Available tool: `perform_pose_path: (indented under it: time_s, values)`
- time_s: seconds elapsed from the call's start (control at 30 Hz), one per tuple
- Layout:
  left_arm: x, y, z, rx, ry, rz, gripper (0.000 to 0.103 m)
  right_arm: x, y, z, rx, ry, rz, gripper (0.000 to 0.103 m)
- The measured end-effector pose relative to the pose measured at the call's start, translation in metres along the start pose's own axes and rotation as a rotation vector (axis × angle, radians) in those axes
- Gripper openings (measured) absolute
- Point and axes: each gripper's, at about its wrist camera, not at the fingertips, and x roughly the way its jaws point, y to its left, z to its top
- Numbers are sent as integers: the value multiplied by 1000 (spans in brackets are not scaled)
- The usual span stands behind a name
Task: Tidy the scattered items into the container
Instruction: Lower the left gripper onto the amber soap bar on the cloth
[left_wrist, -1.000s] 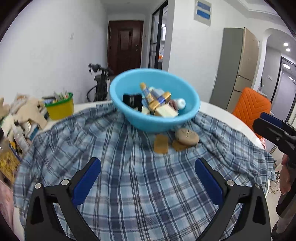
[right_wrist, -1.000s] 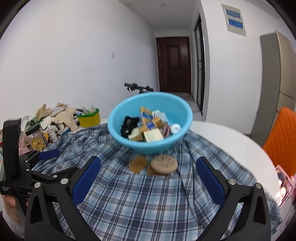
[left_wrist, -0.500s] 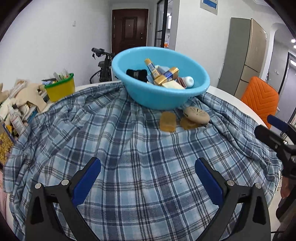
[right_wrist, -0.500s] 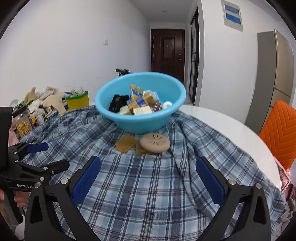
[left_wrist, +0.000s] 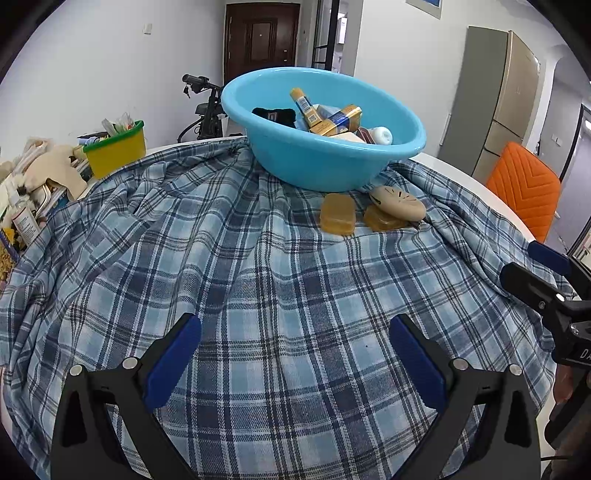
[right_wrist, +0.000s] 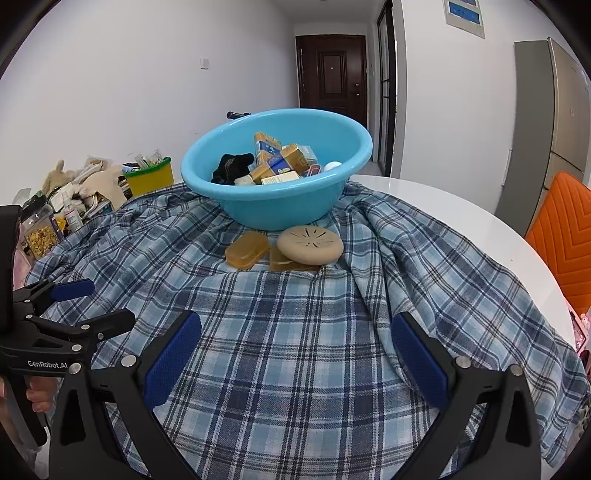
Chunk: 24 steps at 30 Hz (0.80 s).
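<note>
Though mostly filled, with boxes, tubes and a black cloth already inside the blue bowl (right_wrist: 276, 168), still short of finished: amber soap bar (right_wrist: 246, 252), second amber piece (right_wrist: 284, 263) and tan round lid (right_wrist: 310, 244) lying on the plaid cloth (right_wrist: 295, 350) just beside it. Left hand-held gripper (left_wrist: 293, 363) and right hand-held gripper (right_wrist: 295, 360) both spread apart, empty, well back from those pieces.

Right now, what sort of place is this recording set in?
Most likely a lived-in flat: a tall grey fridge, a dark wooden entrance door down a hallway, and a round white table under a blue plaid cloth.
</note>
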Motion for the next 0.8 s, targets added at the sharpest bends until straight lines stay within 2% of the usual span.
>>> perform_pose_path:
  time_s: [0.3, 0.53, 0.8]
  values:
    - [10, -5, 8, 28, 17, -23, 103, 4, -1, 0, 1, 14, 10, 102]
    - [25, -18, 27, 92, 25, -136, 103, 10, -5, 1, 3, 25, 9, 102]
    - [58, -36, 57, 198, 50, -137, 103, 16, -16, 6, 31, 21, 12, 102]
